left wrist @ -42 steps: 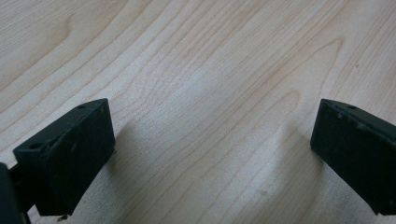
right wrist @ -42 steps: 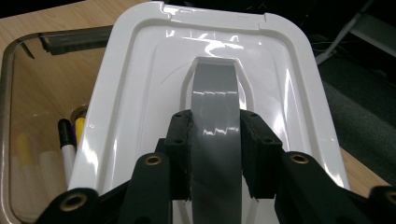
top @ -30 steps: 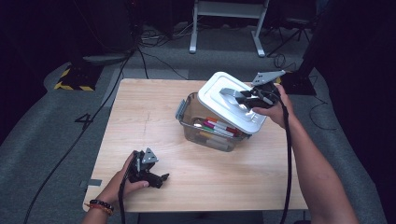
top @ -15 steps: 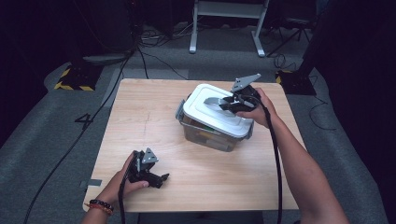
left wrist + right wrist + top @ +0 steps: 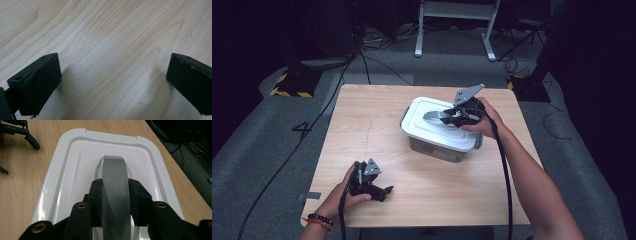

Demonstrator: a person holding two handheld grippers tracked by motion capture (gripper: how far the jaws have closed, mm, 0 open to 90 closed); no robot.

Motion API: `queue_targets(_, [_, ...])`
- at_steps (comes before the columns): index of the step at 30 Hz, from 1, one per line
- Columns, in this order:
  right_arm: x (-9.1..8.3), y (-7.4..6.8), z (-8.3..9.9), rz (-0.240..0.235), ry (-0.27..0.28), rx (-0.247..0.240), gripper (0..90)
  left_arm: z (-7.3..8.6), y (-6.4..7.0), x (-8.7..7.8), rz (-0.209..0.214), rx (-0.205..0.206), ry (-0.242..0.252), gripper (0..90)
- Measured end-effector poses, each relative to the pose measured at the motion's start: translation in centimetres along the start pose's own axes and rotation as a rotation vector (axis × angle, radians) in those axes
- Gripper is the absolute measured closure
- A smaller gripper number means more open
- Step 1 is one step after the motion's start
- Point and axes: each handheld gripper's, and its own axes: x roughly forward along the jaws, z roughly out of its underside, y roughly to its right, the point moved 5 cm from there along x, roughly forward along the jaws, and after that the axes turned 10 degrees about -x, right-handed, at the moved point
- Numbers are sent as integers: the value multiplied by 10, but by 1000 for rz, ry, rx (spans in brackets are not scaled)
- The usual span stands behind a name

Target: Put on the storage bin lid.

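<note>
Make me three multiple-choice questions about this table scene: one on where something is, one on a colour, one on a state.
1. Where does the left hand-held gripper sit?
A. on the lid
B. low over the bare table, near its front edge
C. off the table

2. What colour is the lid's handle?
A. grey
B. red
C. green

3. The right hand-held gripper is:
A. wide open
B. shut on the handle
C. lying idle

Answers: 1 B, wood grain lies between its jaws; 2 A, grey against the white lid; 3 B, both jaws press its sides.

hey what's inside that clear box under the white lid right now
The white lid covers the box, held by its grey handle in the right gripper. Through the clear wall the contents are too dim to tell.
</note>
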Motion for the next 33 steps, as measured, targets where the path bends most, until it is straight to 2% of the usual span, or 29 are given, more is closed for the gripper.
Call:
queue_targets(3, [0, 0, 0, 3, -3, -1, 666, 0, 0, 0, 0, 0, 0, 0])
queue_targets(7, [1, 0, 3, -1, 19, 34, 660, 0, 0, 0, 0, 0, 0, 0])
queue_targets(12, [2, 0, 3, 28, -12, 24, 648, 0, 0, 0, -1, 0, 0, 0])
queue_targets(14, [1, 2, 6, 27, -21, 36, 645, 0, 0, 0, 0, 1, 0, 0])
queue_targets(17, [-1, 4, 14, 11, 4, 68, 646, 0, 0, 0, 0, 1, 0, 0])
queue_targets(20, [-1, 3, 18, 10, 22, 79, 644, 0, 0, 0, 0, 1, 0, 0])
queue_targets(24, [1, 1, 18, 13, 7, 76, 637, 0, 0, 0, 0, 0, 0, 0])
queue_targets(28, [5, 0, 23, 27, -44, 79, 585, 0, 0, 0, 0, 0, 0, 0])
queue_targets(32, [1, 0, 24, 31, -23, 105, 543, 0, 0, 0, 0, 0, 0, 0])
queue_targets(33, [-4, 1, 24, 44, -11, 116, 498, 0, 0, 0, 0, 0, 0, 0])
